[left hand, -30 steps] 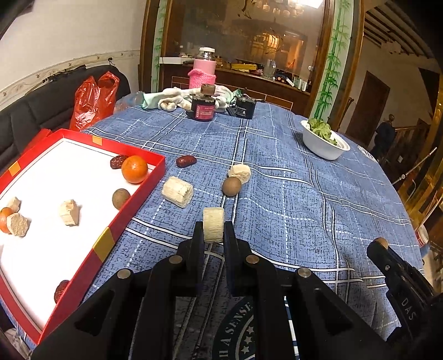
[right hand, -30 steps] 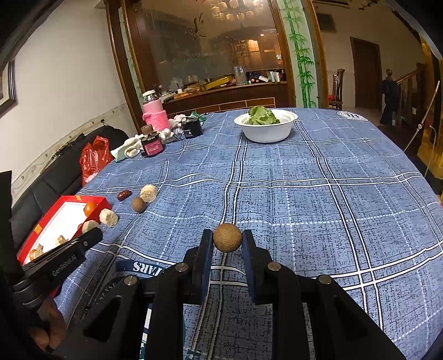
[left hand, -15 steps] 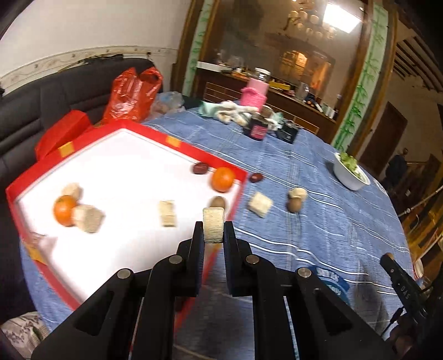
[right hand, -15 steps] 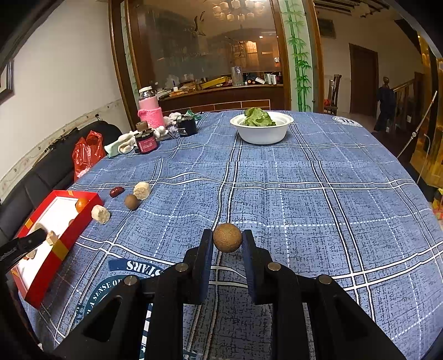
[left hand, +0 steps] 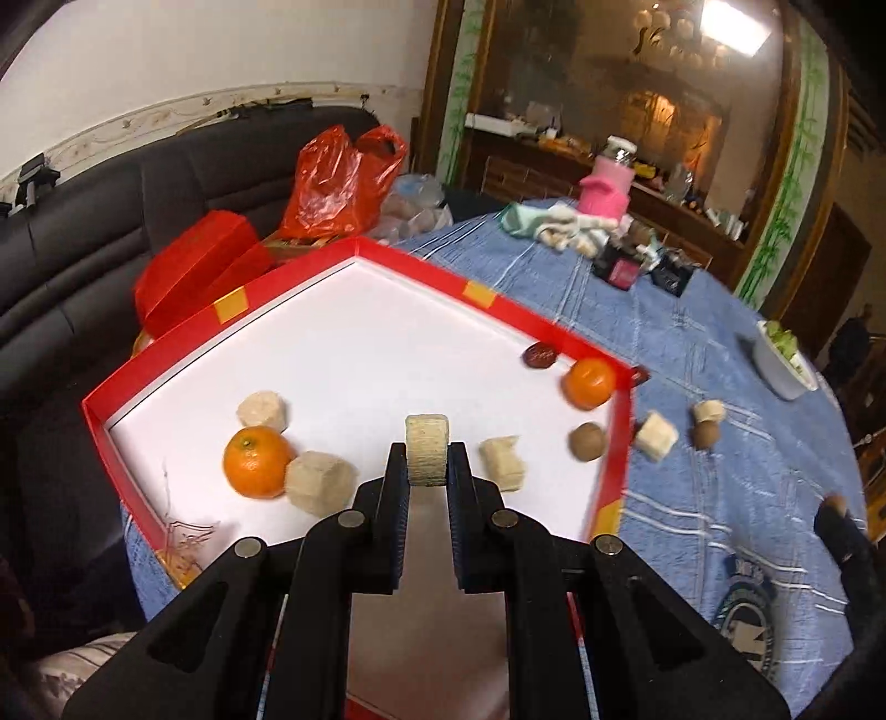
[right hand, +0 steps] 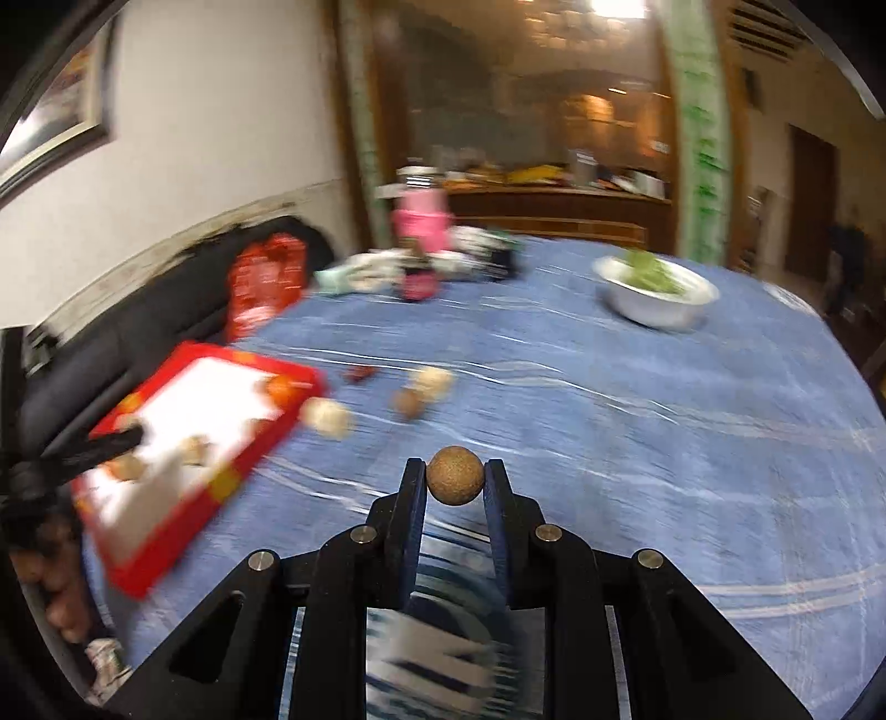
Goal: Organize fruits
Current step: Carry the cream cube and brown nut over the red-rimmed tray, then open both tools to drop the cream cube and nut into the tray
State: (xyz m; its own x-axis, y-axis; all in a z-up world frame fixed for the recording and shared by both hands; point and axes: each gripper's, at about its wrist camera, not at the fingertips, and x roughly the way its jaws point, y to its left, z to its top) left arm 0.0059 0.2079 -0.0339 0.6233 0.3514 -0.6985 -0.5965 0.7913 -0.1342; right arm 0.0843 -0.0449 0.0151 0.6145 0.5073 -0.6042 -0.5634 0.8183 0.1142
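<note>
Pale cylindrical fruit chunk (left hand: 426, 450) pinched upright in left gripper (left hand: 426, 462), above the red tray (left hand: 354, 252) of oranges, chunks, brown fruits. Round brown fruit (right hand: 455, 475) clamped in right gripper (right hand: 455, 479), tray to its left.

Dim, warm indoor light from ceiling lamps (left hand: 731, 27), glaring at top. Fairly sharp in the left view, soft at the far table (left hand: 692, 343); heavily motion-blurred across the right view. Strong fisheye bending, black corners at the edges.
</note>
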